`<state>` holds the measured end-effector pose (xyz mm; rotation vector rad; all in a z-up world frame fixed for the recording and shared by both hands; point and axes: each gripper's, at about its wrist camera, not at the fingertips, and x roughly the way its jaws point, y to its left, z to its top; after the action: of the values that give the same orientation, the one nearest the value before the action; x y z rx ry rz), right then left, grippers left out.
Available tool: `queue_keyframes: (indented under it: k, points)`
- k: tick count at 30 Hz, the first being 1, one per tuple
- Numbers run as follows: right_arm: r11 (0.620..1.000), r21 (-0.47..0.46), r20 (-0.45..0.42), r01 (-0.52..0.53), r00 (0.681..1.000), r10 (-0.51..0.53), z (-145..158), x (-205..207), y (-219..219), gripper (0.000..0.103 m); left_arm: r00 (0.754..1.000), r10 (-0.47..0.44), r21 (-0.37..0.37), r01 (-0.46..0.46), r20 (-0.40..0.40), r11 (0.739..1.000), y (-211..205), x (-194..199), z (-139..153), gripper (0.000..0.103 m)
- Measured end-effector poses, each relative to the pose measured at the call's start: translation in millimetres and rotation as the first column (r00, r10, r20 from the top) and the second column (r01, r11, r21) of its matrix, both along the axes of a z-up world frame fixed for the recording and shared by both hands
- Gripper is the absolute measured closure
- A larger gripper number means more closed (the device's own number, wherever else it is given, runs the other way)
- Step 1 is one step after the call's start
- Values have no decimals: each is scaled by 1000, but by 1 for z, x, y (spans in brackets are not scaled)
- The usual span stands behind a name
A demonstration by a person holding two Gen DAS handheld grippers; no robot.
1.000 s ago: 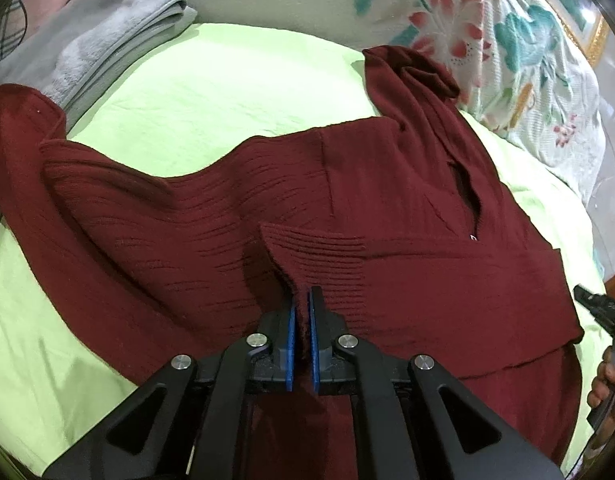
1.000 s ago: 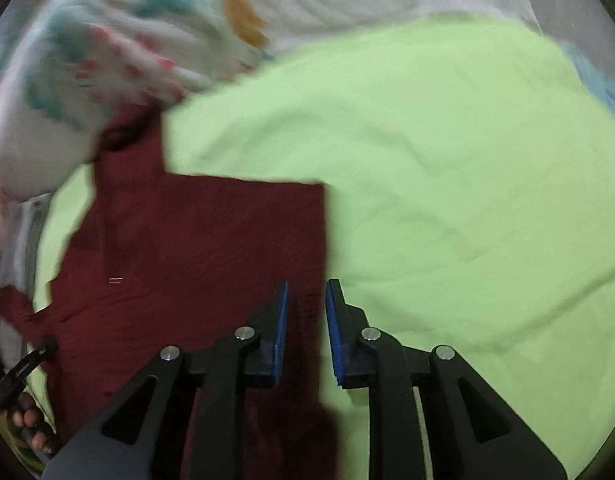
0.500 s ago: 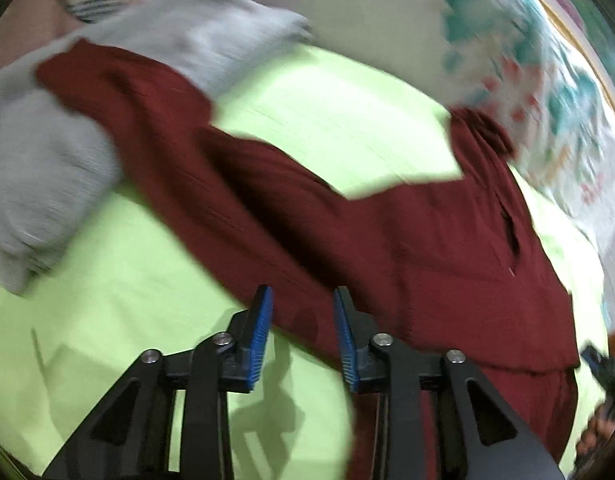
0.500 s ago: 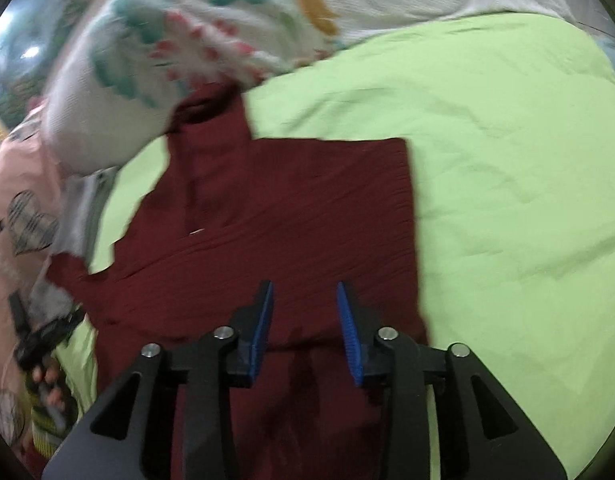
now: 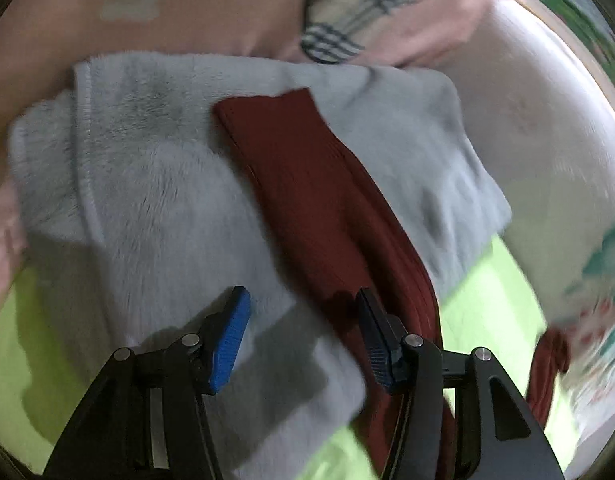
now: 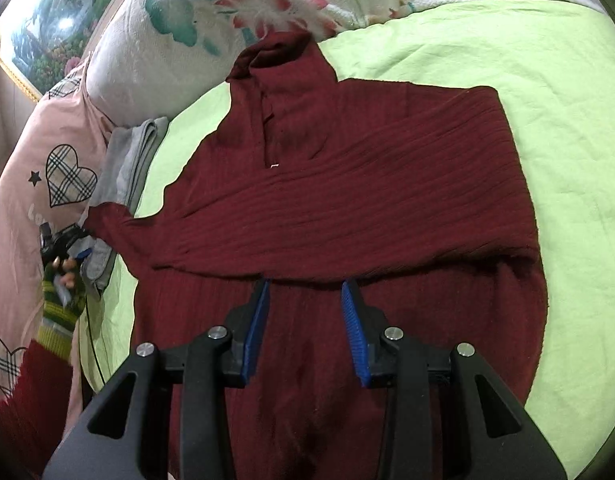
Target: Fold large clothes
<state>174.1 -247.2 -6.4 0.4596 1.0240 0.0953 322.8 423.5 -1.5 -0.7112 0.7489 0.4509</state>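
Observation:
A dark red ribbed sweater [image 6: 347, 184] lies flat on the light green bedsheet [image 6: 547, 80], one sleeve folded across its body. Its other sleeve [image 5: 327, 216] stretches out over a folded grey blanket [image 5: 147, 208] in the left wrist view. My left gripper [image 5: 303, 336] is open and empty, its right finger over that sleeve, its left finger over the blanket. My right gripper [image 6: 305, 320] is open and empty above the sweater's lower body, just below the folded sleeve's edge. The left gripper also shows in the right wrist view [image 6: 61, 240], at the sleeve's end.
A floral pillow [image 6: 211, 20] lies at the head of the bed by the sweater's collar. A pink quilt with plaid hearts [image 6: 35, 168] lies to the left behind the grey blanket [image 6: 127, 152]. A framed picture [image 6: 47, 12] hangs beyond.
My left gripper let go of the folded sleeve, opened and swung left to the outstretched sleeve on the grey blanket. My right gripper opened wider and moved left over the sweater's lower body.

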Motion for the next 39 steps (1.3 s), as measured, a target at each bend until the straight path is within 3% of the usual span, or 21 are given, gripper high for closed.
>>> queue_keyframes:
  k: [3, 5, 6, 7, 8, 13, 16, 20, 24, 28, 29, 35, 39]
  points:
    - [1000, -11, -8, -2, 1000, 2, -1, 0, 2, 65, 999, 22, -19, -22, 25, 1000, 15, 13, -2, 44]
    - [1000, -7, -15, 1, 1000, -1, -3, 0, 3, 64, 998, 46, -31, -45, 40, 999, 24, 21, -4, 46]
    - [1000, -6, -18, 3, 1000, -3, -4, 0, 2, 65, 997, 57, -30, -56, 44, 998, 26, 23, -5, 56]
    - [1000, -5, -23, 6, 1000, -6, -5, -1, 2, 65, 997, 59, -25, -58, 46, 998, 25, 23, -6, 86]
    - [1000, -3, -24, 6, 1000, -7, -6, -1, 2, 65, 998, 45, -26, -44, 47, 999, 25, 25, -5, 97]
    - [1000, 11, -16, 3, 1000, -3, -5, -6, 2, 64, 994, -8, 55, 2, 110, 999, -1, 8, 16, 100]
    - [1000, 20, -5, -1, 1000, 1, -3, -9, 3, 64, 985, -87, 106, 72, 151, 992, -36, -2, 35, 101]
    - [999, 37, 8, 10, 1000, -11, -1, -15, 1, 64, 955, -225, 179, 192, 193, 965, -102, -19, 58, 101]
    - [998, 52, 21, 30, 999, -32, 2, -24, -3, 64, 892, -389, 237, 336, 232, 912, -180, -34, 77, 101]
    - [997, 57, 43, 57, 997, -60, 9, -34, -13, 64, 798, -556, 298, 486, 231, 822, -267, -45, 85, 101]
    - [996, 57, 49, 68, 996, -71, 11, -37, -17, 64, 762, -608, 307, 538, 221, 785, -299, -48, 84, 101]
    - [986, 75, 56, 148, 987, -152, 13, -52, -41, 64, 619, -769, 286, 716, 161, 636, -429, -60, 47, 101]
    - [978, 84, 55, 189, 979, -194, 12, -59, -53, 64, 561, -821, 277, 776, 108, 567, -501, -66, 15, 101]
